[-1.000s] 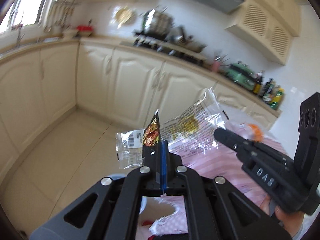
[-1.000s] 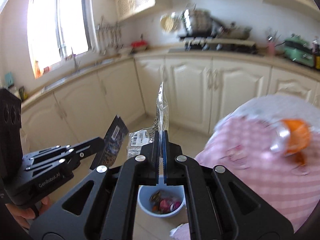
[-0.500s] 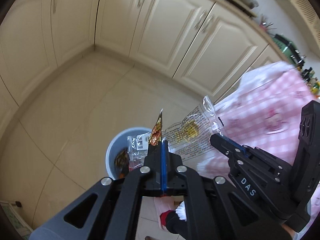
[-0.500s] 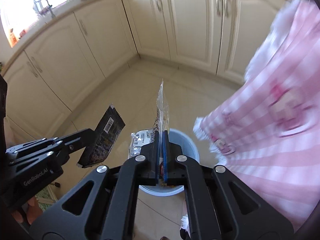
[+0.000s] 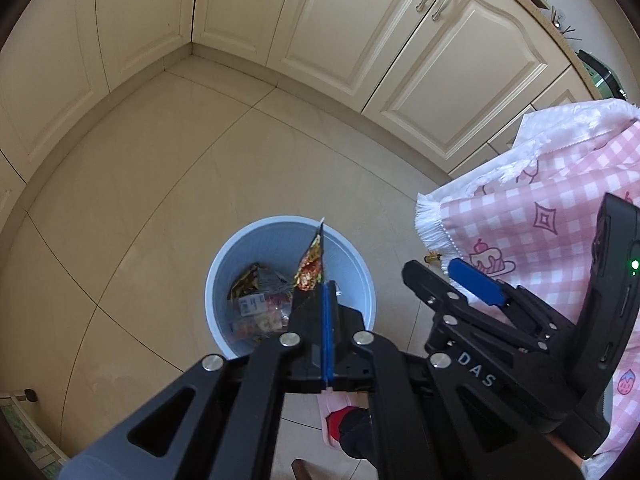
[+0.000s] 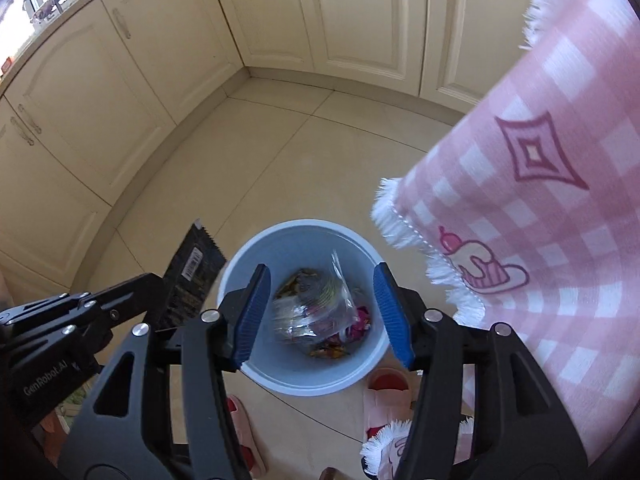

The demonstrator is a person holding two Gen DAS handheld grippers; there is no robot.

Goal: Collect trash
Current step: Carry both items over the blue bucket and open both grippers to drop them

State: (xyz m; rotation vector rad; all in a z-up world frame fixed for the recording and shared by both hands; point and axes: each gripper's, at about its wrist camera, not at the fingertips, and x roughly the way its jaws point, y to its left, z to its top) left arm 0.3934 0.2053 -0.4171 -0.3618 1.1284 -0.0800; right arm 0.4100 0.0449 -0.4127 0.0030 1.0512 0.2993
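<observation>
Pale blue plastic fills the lower middle of both views: the waste bin [image 6: 236, 264] stands on the beige tiled floor [image 5: 168, 168], already holding a heap of wrappers. In the right wrist view your right gripper [image 6: 322, 314] hangs directly over it with its jaws spread wide and nothing between them; a clear plastic bag [image 6: 320, 304], blurred, shows inside the bin's mouth between the blue pads [image 6: 252, 312]. Whether it is resting on the heap you cannot tell. At the left of that frame your left gripper [image 6: 160, 300] has its jaws clamped on a dark snack wrapper [image 6: 192, 272] with a barcode, held up beside the bin's rim. In the left wrist view the same wrapper [image 5: 312, 264] stands edge-on from the closed jaws, over the bin [image 5: 256, 240]. The pink checked tablecloth [image 6: 540, 240] with its white fringe hangs at the right edge of both frames, and cream cabinet doors [image 5: 360, 32] line the top.
</observation>
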